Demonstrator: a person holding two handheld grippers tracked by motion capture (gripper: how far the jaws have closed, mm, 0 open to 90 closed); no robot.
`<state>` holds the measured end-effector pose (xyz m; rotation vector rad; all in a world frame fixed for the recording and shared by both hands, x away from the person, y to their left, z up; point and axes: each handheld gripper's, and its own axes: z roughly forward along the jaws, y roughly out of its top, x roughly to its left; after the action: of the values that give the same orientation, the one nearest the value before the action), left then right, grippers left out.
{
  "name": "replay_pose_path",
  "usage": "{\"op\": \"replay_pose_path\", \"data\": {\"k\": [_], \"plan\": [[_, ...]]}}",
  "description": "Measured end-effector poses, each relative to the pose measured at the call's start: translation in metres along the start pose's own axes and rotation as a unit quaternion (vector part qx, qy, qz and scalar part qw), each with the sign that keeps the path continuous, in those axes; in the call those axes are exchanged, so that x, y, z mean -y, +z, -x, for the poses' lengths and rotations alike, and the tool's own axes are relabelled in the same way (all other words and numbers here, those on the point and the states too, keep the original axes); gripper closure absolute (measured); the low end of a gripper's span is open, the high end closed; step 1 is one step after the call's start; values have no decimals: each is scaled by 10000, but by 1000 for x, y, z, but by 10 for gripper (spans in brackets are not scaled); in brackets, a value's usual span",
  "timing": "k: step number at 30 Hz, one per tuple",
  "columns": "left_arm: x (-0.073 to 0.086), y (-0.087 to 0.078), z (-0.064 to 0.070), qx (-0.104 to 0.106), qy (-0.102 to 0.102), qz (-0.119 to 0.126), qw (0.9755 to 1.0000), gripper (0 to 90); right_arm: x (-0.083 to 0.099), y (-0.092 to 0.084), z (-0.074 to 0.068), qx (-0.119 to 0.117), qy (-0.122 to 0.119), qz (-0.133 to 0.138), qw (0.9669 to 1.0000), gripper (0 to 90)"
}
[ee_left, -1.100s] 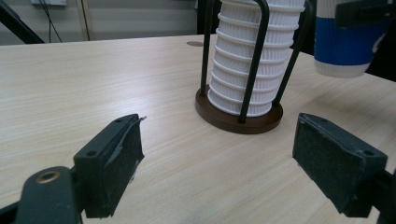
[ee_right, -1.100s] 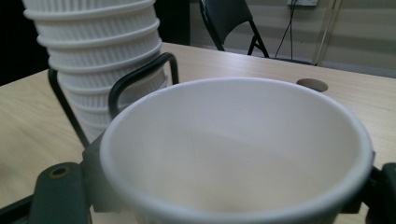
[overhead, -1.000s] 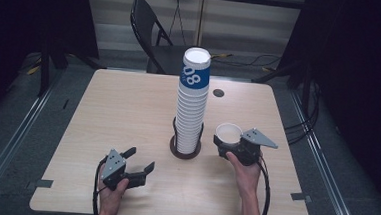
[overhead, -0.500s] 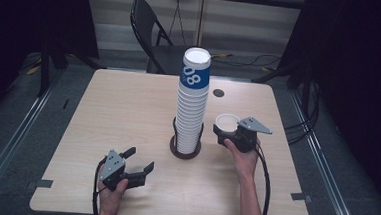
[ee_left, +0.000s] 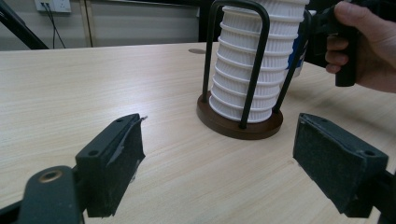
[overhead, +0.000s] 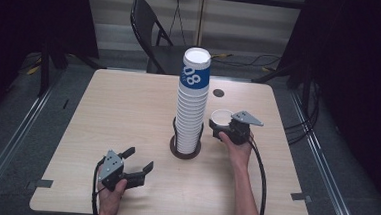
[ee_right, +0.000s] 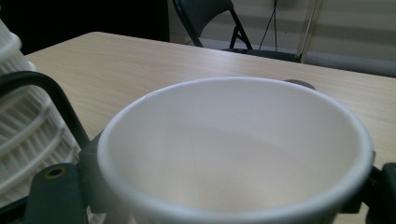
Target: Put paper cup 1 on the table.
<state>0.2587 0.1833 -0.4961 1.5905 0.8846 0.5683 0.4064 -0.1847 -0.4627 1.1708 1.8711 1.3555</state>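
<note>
In right gripper view, cup (ee_right: pixel 233 154) interior bare; jaws clamp it.

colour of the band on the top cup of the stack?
Blue with white numerals, on the top white paper cup of the tall stack; clearest in the high view.

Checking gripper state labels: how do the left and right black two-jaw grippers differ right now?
The left black two-jaw gripper has its jaws spread wide with nothing between them; the right black two-jaw gripper is shut on a single white paper cup. The left one sits near the table's front edge, apart from the tall stack of white paper cups; the right one is close beside it. Both are hand-held, with trailing cables.
</note>
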Motion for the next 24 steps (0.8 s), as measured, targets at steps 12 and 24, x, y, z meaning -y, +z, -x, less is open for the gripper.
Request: {"op": "replay_pose_path", "data": {"k": [12,24], "plan": [[0,-1,-1,-6,-45,56,10000,160,10,11,-4,-88,-14,72,9999,185],[1,-2,-1,-19,-66,84,9999,160,23,7,-4,-121,92,111,9998,181]]}}
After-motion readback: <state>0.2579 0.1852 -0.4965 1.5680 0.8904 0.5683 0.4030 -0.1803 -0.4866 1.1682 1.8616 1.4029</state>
